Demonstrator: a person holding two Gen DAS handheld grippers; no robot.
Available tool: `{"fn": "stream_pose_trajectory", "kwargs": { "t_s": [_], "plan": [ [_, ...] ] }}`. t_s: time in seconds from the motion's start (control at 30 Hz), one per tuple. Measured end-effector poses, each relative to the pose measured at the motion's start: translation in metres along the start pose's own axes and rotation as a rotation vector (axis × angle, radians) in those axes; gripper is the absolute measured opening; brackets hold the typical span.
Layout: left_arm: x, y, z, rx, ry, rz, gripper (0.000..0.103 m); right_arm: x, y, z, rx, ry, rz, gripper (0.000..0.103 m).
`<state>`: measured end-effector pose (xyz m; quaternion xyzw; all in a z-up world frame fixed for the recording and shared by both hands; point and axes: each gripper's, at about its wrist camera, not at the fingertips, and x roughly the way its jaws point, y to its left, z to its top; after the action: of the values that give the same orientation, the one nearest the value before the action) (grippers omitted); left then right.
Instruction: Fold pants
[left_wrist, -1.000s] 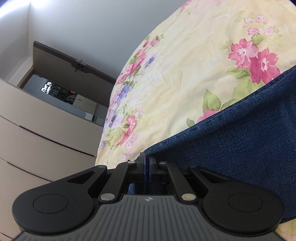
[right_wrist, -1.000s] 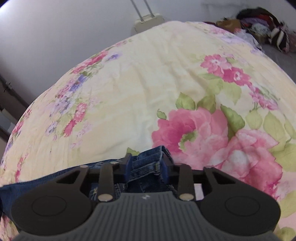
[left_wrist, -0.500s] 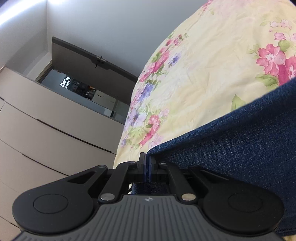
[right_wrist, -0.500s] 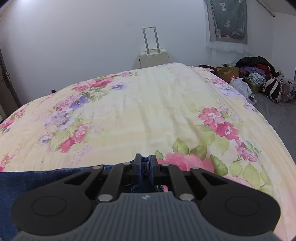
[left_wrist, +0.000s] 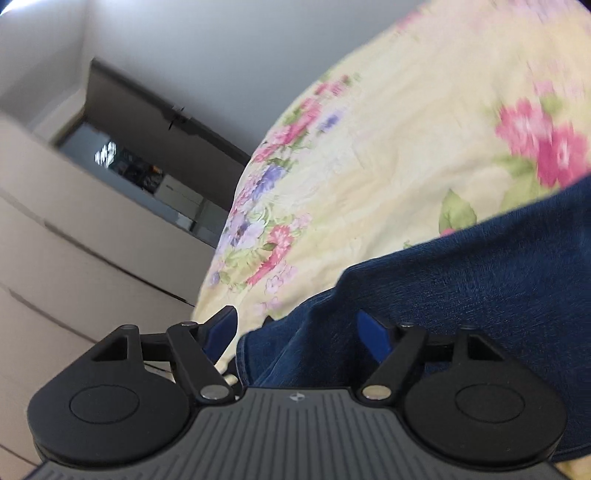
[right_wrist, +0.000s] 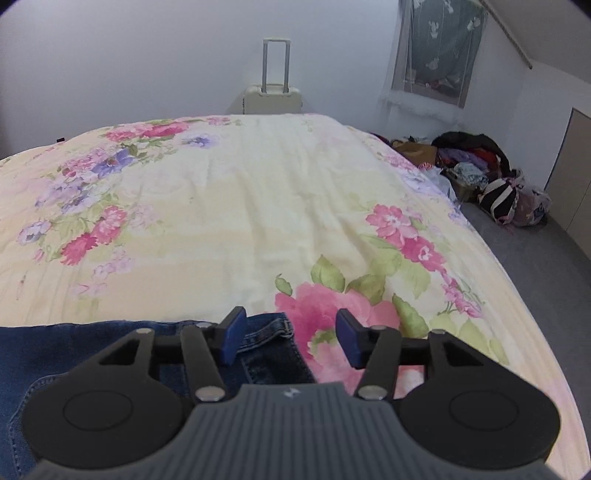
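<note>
Dark blue denim pants lie on a floral bedspread. In the left wrist view my left gripper is open, its blue pads spread either side of a folded edge of the denim, which lies loose between them. In the right wrist view the pants lie at the lower left, with the waistband corner between the fingers. My right gripper is open and holds nothing.
The bedspread stretches ahead. A cream suitcase stands at the far wall. A pile of clothes and bags lies on the grey floor at right. White drawer fronts and a dark doorway are left of the bed.
Both grippers were shut on the denim; both have now opened and let it go. The pants rest on the bed.
</note>
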<state>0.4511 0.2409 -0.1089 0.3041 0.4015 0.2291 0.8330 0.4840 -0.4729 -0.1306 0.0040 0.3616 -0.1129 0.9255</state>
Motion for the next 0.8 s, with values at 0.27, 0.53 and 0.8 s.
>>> {"fn": "stream_pose_trajectory", "kwargs": {
  "t_s": [0.27,0.53,0.8],
  "plan": [
    [-0.033,0.106,-0.088,-0.495,0.020,-0.355,0.072,-0.107,0.091,-0.076,0.001,-0.074,0.224,0.058],
    [-0.015,0.138,-0.157,-0.655,-0.004,-0.396,0.077,-0.122,0.157,-0.149,0.012,-0.030,0.205,0.058],
    [0.003,0.139,-0.144,-0.686,-0.046,-0.552,0.021,-0.127,0.159,-0.159,0.006,-0.066,0.135,0.058]
  ]
}}
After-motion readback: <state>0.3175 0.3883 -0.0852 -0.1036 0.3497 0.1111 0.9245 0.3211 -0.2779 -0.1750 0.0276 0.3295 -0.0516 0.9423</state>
